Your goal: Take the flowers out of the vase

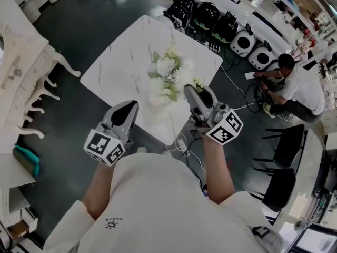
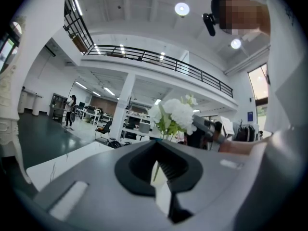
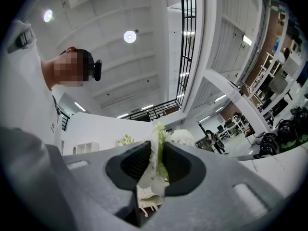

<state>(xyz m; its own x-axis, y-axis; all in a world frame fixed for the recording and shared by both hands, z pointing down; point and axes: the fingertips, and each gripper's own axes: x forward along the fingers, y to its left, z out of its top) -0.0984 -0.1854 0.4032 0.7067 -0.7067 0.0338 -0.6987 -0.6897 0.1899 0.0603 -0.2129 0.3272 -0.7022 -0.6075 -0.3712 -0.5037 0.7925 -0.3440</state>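
At far left stands ornate white furniture [image 1: 31,83], with a teal object [image 1: 26,159] on a surface below it. The left gripper [image 1: 132,106] is held level at the near edge of the white marble table [image 1: 116,62]. In the left gripper view its 2 jaws stand close together with only a narrow slit between them. A thin green stem [image 2: 154,171] and something white fill that slit. Whether the pads press on either cannot be determined. The flowers [image 1: 168,78], white blooms with green leaves, stand over the middle of the table between the 2 grippers. The vase is hidden beneath them in the head view. The right gripper [image 1: 189,91] reaches into the right side of the bunch, tilted upward. In the right gripper view its jaws are clamped on a green stem and white petals of the flowers, and a bloom rises just above the pads. Further right, well apart from the table, a person [image 1: 297,88] sits on the floor among cables, with 2 black chairs [image 1: 287,146] nearer the camera.
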